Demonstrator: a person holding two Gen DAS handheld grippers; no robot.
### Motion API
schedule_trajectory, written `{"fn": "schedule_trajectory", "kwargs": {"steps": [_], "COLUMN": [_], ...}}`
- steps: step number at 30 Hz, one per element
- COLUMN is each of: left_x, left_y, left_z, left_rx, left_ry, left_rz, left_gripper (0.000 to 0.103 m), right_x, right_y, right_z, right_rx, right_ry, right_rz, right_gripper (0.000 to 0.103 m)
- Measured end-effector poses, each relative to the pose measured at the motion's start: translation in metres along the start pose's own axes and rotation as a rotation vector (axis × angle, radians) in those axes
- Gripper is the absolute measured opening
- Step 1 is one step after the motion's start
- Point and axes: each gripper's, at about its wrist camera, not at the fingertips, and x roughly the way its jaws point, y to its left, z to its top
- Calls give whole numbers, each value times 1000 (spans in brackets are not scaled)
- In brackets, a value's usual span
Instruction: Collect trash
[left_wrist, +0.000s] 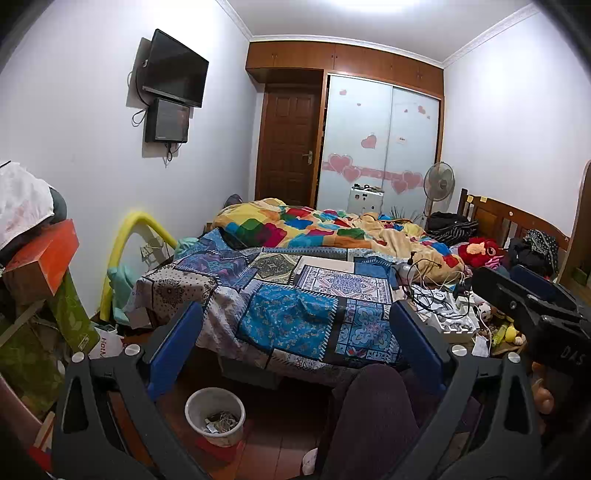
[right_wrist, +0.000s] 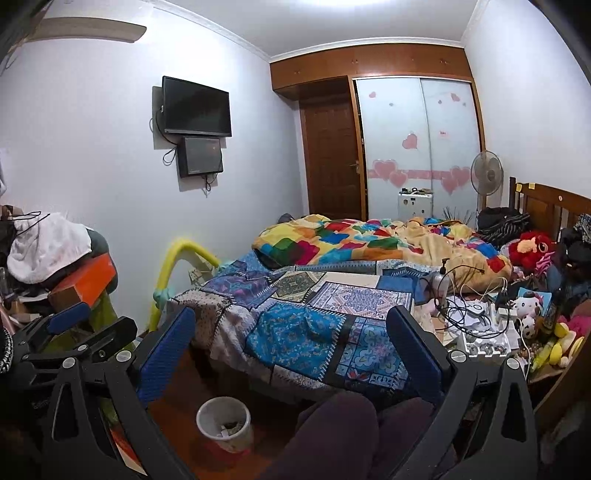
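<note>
A white waste bin (left_wrist: 215, 415) (right_wrist: 225, 422) stands on the floor at the foot of the bed, with scraps of paper and wire inside. My left gripper (left_wrist: 295, 332) is open and empty, held above the bin and facing the patchwork bed cover (left_wrist: 288, 317). My right gripper (right_wrist: 291, 343) is open too, with nothing between its blue pads (right_wrist: 166, 354). Each gripper shows at the edge of the other's view: the right gripper (left_wrist: 517, 284) and the left gripper (right_wrist: 88, 328). Which item is trash I cannot tell.
A bedside surface (right_wrist: 480, 332) on the right holds tangled cables, white boxes, a bottle and plush toys. A person's knee in dark trousers (left_wrist: 369, 413) is below the grippers. Boxes and cloth (left_wrist: 33, 240) pile up on the left. A fan (right_wrist: 487, 173) stands by the wardrobe.
</note>
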Motion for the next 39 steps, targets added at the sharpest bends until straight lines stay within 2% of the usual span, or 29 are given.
{"fn": "schedule_trajectory", "kwargs": {"steps": [39], "left_x": [0], "left_y": [-1], "left_z": [-7], "left_rx": [-12], "left_ry": [-3], "left_rz": [-14], "left_gripper": [103], "right_x": [5], "right_y": [3], "right_z": [-1], "right_rx": [6], "right_ry": [16], "right_rz": [0], "right_gripper": [103]}}
